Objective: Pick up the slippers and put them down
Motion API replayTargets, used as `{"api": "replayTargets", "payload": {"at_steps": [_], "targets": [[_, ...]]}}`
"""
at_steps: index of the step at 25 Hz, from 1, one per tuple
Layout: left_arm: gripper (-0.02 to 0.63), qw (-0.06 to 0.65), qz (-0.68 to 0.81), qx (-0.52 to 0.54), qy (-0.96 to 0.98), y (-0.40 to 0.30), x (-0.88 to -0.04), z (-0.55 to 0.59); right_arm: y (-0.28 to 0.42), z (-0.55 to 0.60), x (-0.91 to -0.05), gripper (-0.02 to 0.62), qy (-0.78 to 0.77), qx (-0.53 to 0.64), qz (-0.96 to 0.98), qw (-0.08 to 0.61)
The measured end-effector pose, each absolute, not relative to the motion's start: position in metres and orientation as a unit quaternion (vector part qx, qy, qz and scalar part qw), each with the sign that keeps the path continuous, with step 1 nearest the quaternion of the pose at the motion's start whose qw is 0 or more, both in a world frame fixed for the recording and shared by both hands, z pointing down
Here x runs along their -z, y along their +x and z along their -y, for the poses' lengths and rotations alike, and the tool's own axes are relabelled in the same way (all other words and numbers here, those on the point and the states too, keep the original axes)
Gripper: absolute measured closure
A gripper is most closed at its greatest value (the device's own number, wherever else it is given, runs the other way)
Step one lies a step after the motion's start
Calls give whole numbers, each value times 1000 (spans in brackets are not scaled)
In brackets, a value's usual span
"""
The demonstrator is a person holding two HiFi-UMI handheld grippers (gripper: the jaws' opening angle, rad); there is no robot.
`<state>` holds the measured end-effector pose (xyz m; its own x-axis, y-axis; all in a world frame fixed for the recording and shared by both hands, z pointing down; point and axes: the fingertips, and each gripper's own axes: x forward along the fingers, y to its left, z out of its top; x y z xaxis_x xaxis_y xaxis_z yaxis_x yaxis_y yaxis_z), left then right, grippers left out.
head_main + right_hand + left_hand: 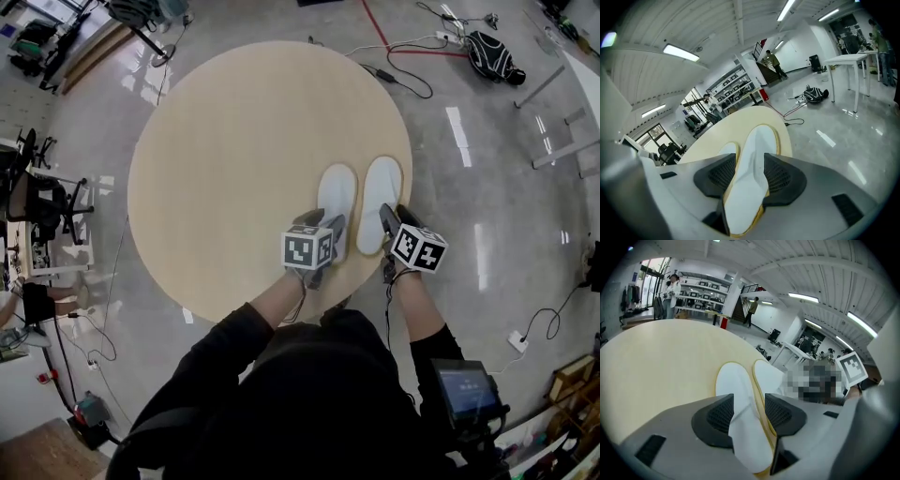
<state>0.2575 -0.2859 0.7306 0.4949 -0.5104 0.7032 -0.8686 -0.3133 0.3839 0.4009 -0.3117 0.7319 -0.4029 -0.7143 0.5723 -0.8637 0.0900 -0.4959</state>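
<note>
At six o'clock in the head view, the person's dark sleeves [234, 342] reached forward with a gripper in each hand. The left gripper [323, 223] had its jaws spread apart. The heel of the left slipper [337, 192] lay in the gap between its ribbed black pads. The left gripper view showed a sliver of space beside one pad, so nothing was clamped there. The right gripper [394, 220] also stood with its jaws parted, around the heel of the right slipper [382, 187]. That heel filled most of the gap and sat close to both pads, but the slipper lay on the table top and did not hang from them.

Both slippers were plain white, soft-looking and closed at the front, with rounded toes. A thin pale-yellow sole showed as a rim round each edge. The right one had a light crease across its upper. They lay just beside each other, parallel, with their toes pointing to twelve o'clock.

The pair sat at about four o'clock on the round table [234, 159], close to its edge. The table top was a light, bare wood colour. Beyond it was a glossy grey floor [487, 216]. A black backpack [492, 56] lay towards one o'clock, and dark cables [403, 80] trailed near it.
</note>
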Motion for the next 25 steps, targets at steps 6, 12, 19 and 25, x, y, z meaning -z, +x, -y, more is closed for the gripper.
{"api": "replayTargets", "payload": {"at_steps": [6,12,19,25], "targets": [[408,373,433,-271,775,267,-761,309,399,346,-753,420,539,-416,722,121],[570,367,423,-282,779,277,-770,317,391,349,-765,560,522,-421,728,146],[574,371,469,-220,771,231,-739,321,363,350,-734,566,502,-399,758,120],[574,393,502,-160,754,168,-711,305,312,327,-699,568,450,-395,794,101]]}}
